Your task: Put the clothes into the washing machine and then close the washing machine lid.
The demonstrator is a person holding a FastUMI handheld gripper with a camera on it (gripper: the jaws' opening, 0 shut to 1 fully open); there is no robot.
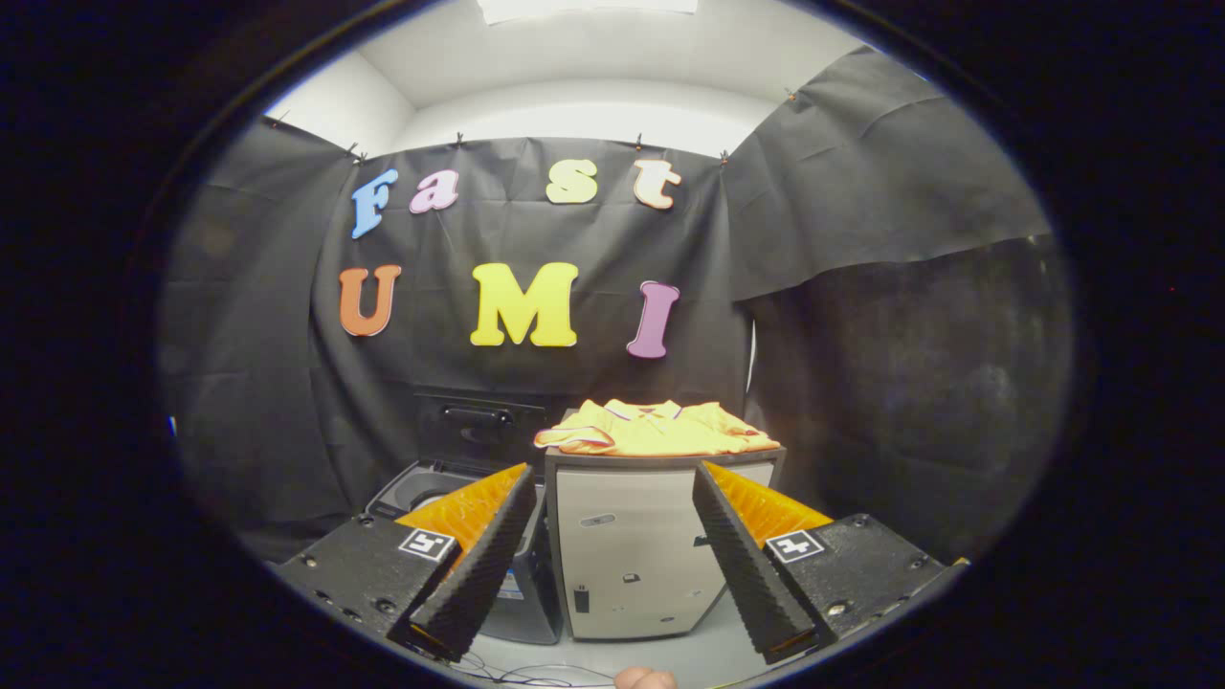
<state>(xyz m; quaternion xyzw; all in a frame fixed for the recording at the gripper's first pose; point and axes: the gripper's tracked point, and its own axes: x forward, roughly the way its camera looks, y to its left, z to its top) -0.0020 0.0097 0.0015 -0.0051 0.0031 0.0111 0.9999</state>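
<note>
1. Our gripper hangs with fingers spread wide, holding nothing.
2. Beyond them stands a pale cabinet; the yellow shirt lies folded on its top.
3. We judge the shirt light, soft and floppy; pinching a bunched fold near its front edge should lift it.
4. The washing machine sits beside the cabinet, lid raised.

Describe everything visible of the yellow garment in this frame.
The yellow garment looks like a soft fabric shirt with a collar edged in a lighter trim. It lies folded and flat on top of the pale cabinet, one sleeve drooping toward the open washing machine. The gripper is open, short of it; nothing else touches it.
</note>
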